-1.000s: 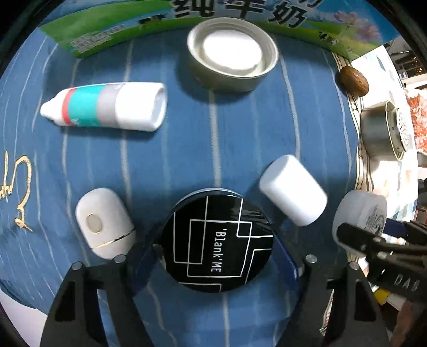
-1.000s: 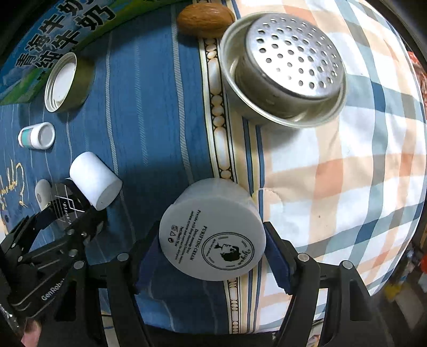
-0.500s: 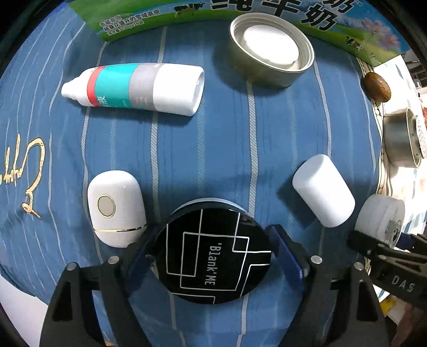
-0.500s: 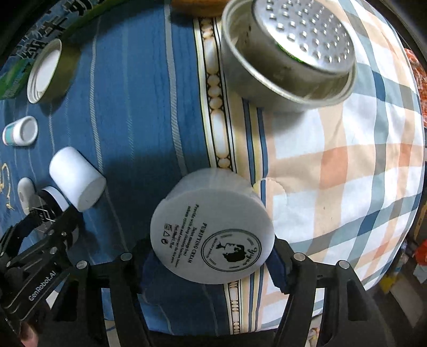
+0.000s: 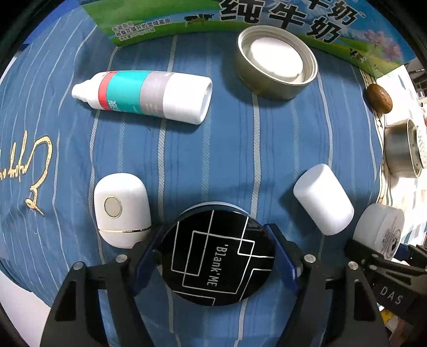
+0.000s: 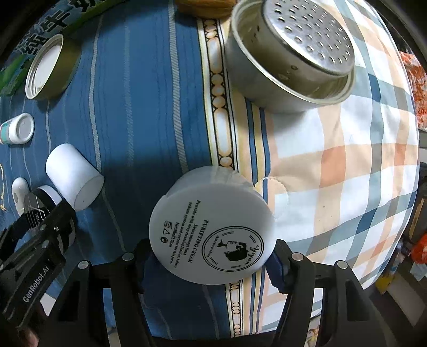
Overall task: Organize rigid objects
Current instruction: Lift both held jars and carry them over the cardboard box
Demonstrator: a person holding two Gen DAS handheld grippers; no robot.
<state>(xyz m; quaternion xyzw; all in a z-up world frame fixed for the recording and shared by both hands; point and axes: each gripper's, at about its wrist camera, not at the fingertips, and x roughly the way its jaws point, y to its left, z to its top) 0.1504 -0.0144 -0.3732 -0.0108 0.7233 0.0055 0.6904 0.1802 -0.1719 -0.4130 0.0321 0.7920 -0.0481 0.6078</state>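
Observation:
A black round compact (image 5: pixel 217 256) with white line art lies on the blue striped cloth (image 5: pixel 226 149). My left gripper (image 5: pixel 213 240) points down over it. Its jaws are closing, and both blue pads touch the compact's rim. In the right wrist view a white cream jar (image 6: pixel 210 229) with black print sits tilted between the pads of my right gripper (image 6: pixel 212 251). Those jaws are closing too and press on its sides. The same jar (image 5: pixel 381 227) shows at the right edge of the left wrist view.
Around the compact lie a white cap (image 5: pixel 323 198), a white oval device (image 5: pixel 121 208), a teal and white bottle (image 5: pixel 144 93), a gold lid (image 5: pixel 276 69) and a brown nut (image 5: pixel 379 98). A perforated metal cup (image 6: pixel 291 61) rests on plaid cloth. A milk carton (image 5: pixel 267 16) borders the back.
The left jaws opened a little off the compact, then came back onto its rim. The right jaws narrowed on the cream jar, which now looks larger and more tilted.

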